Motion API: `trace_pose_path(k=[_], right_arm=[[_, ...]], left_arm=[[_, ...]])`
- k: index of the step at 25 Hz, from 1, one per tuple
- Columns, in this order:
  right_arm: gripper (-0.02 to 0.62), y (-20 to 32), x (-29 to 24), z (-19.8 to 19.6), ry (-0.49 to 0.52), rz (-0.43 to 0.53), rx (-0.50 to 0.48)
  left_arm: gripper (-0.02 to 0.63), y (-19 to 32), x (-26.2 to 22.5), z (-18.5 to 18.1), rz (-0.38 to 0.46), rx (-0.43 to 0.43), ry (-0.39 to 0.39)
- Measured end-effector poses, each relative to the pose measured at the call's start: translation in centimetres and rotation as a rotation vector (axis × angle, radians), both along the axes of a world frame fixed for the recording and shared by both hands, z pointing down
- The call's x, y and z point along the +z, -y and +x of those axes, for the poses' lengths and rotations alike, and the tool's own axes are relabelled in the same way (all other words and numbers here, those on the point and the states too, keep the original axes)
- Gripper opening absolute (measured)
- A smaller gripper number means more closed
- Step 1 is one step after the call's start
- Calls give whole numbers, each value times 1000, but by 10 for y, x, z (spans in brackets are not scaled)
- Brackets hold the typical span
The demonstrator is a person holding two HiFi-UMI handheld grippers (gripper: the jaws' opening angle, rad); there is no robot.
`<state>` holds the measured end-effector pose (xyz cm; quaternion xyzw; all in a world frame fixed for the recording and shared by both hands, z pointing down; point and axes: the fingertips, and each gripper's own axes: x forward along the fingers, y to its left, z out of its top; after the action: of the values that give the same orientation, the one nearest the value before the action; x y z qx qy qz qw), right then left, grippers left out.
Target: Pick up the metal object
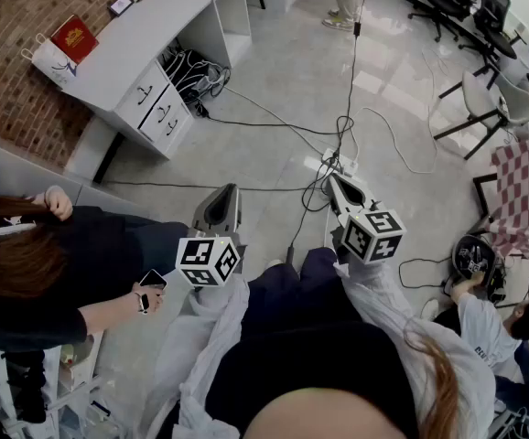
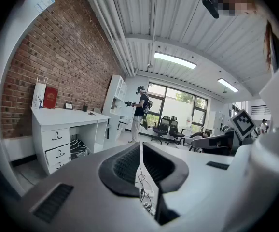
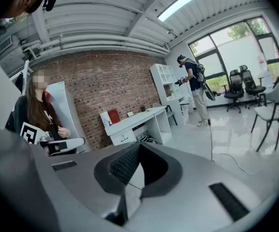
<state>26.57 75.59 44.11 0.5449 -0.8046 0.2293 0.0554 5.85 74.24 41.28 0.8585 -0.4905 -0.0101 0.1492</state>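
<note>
Left gripper (image 2: 140, 146) and right gripper (image 3: 138, 146) were both closed on nothing, jaws meeting at the tips, held out level-ish over the floor (image 1: 283, 71). No metal object showed in any view, so its place could not be told; nothing on the desk (image 1: 155, 26) read clearly as metal.

Being metal, it would likely be stiff, perhaps weighty and slick against the pads, so a grip across a narrow, flat part near its middle seemed safest. That was a guess until it was seen.

Room ahead was open, but cables (image 1: 342, 126) trailed across the floor just beyond the grippers. A seated person (image 1: 81, 254) was close on the left, another crouched low on the right, and chairs (image 1: 484, 108) stood well apart to the right.
</note>
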Motion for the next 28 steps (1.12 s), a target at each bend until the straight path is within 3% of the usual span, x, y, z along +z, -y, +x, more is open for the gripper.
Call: trace_pose_path(k=[10, 19, 28], right_arm=[[6, 1, -4, -29, -34, 35, 15], [6, 18, -16, -33, -5, 72, 23], [6, 92, 8, -42, 52, 25, -42]], left_arm=[[32, 2, -1, -28, 12, 18, -20], [32, 2, 3, -36, 3, 4, -15], [32, 66, 14, -43, -12, -59, 1]])
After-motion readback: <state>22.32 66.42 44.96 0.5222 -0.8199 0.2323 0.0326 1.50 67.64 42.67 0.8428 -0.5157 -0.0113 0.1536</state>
